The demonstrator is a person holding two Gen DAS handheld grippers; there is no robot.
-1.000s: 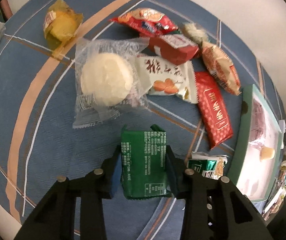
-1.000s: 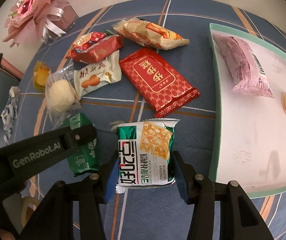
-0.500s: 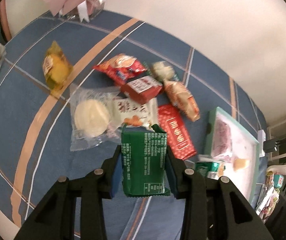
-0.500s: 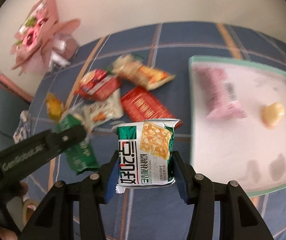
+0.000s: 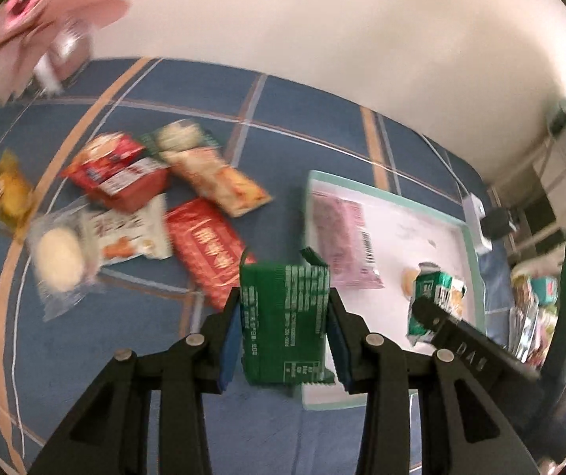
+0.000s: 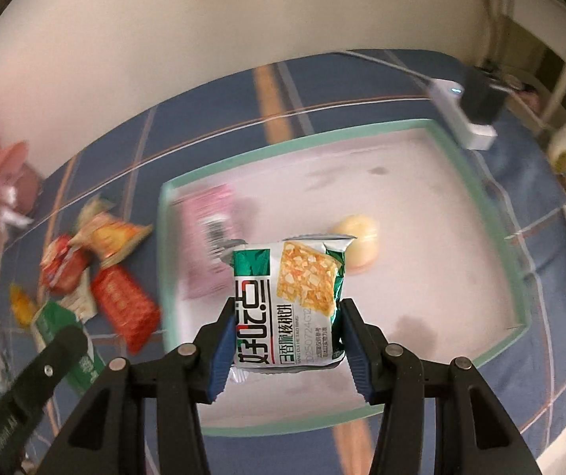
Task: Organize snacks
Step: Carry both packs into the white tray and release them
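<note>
Blue plaid tablecloth [image 5: 302,126] with orange and white stripes covers table. Pink flower bouquet [image 5: 25,12], blurred, at far left corner. White power strip [image 6: 460,118] with black plug just beyond cloth's far right. Cream wall [image 6: 243,19] behind.

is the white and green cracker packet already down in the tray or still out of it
Out: the cracker packet is clamped between the right claw's blue pads, held above the tray. Only a pink packet and a pale round sweet lie inside.

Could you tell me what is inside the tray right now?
Inside the tray lie a pink packet and a pale round snack. The cracker packet held in the right gripper hides part of the floor.
</note>
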